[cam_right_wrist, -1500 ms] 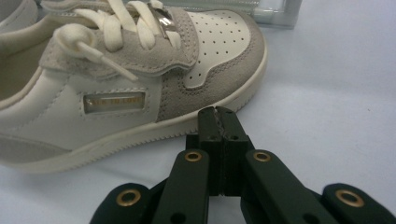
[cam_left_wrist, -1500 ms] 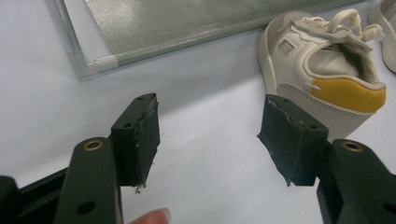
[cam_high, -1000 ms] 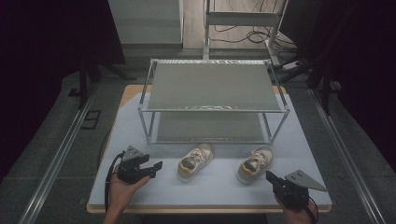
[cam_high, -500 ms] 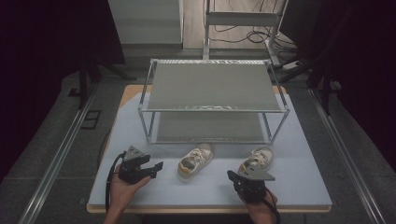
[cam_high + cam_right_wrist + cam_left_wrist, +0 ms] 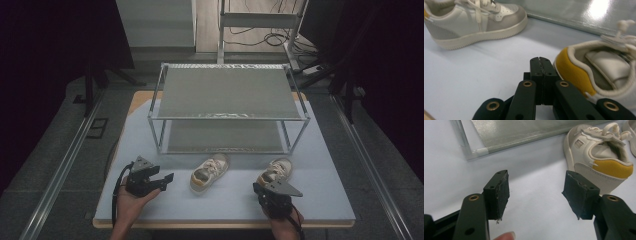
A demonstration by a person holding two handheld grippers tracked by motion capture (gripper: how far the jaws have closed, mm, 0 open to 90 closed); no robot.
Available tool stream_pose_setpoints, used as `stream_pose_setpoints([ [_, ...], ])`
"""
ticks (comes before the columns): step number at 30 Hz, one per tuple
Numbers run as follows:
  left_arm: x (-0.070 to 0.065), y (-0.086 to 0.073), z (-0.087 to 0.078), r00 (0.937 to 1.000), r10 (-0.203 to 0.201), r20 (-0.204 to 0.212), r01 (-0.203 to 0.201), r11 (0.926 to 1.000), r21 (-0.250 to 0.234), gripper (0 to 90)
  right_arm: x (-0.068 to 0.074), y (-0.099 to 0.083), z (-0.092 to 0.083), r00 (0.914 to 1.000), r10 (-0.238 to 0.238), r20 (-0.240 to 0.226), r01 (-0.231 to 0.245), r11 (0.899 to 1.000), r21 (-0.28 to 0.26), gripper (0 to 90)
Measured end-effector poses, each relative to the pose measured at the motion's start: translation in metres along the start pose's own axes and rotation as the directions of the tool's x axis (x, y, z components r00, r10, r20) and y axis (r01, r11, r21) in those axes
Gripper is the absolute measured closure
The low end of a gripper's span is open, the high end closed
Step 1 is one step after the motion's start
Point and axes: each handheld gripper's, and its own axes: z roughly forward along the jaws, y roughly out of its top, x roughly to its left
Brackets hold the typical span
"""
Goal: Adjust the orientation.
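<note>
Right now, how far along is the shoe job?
Done: nothing placed; both tiers of the rack look bare. In hand: the right gripper, jaws shut and holding nothing, sits just beside the right shoe at its yellow heel. The left gripper rests open near the left shoe, apart from it. Left: likely gripping both shoes and shelving them.

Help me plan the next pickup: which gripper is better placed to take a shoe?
Probably left. The left gripper stands open, facing the left shoe. The right gripper sits beside the right shoe, but its jaws are shut.
</note>
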Motion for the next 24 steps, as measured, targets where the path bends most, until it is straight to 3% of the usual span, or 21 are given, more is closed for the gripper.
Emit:
stream_pose_setpoints([
  [3, 0.000, 0.000, 0.000, 1.0000, 0.001, -0.001, -0.001, 1.0000, -0.001, 37.1, 0.000, -0.003, -0.003, 1.0000, -0.002, 0.009, 0.002, 1.000, 0.003, 89.6],
  [7, -0.002, 0.000, 0.002, 1.0000, 0.006, 0.001, -0.006, 1.0000, 0.004, 37.1, -0.011, -0.012, -0.012, 0.9971, 0.066, -0.037, -0.066, 0.998, 0.000, 89.7],
  [12, -0.004, -0.001, 0.005, 0.9998, 0.018, 0.005, -0.018, 0.9997, 0.013, 36.9, -0.005, -0.012, -0.010, 0.9990, 0.041, -0.017, -0.041, 0.999, 0.001, 89.6],
  [18, -0.002, -0.001, 0.005, 0.9999, 0.010, 0.004, -0.010, 0.9999, 0.014, 36.9, 0.002, 0.004, 0.009, 1.0000, 0.006, 0.001, -0.006, 1.000, 0.002, 89.6],
  [24, 0.000, -0.002, 0.006, 1.0000, 0.005, 0.004, -0.005, 0.9998, 0.017, 37.0, -0.002, -0.005, -0.003, 0.9998, 0.018, 0.013, -0.018, 1.000, -0.003, 89.7],
])
